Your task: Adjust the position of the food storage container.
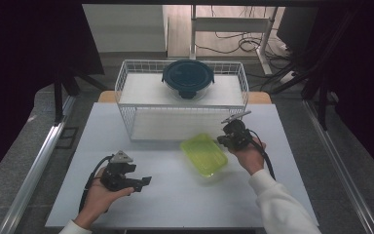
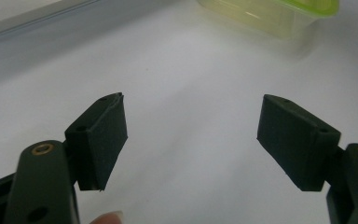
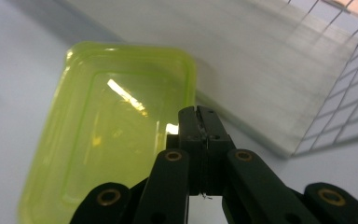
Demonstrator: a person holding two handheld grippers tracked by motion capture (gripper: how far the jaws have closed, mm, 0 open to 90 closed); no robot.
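On the white table [image 1: 175, 195], the left gripper [image 1: 143, 183] hovers low with its jaws spread wide and nothing between them. To its right, near mid-table, lies a lime-green rectangular plastic container with its lid on [image 1: 204, 154], just in front of a white wire basket [image 1: 126, 78] that holds a round dark-lidded glass bowl [image 1: 188, 79]. The right gripper [image 1: 222, 140] hangs beside the container's far right corner, jaws clenched together on nothing. Clenched like this, it can probably only nudge the smooth lid, sliding the container toward the basket.
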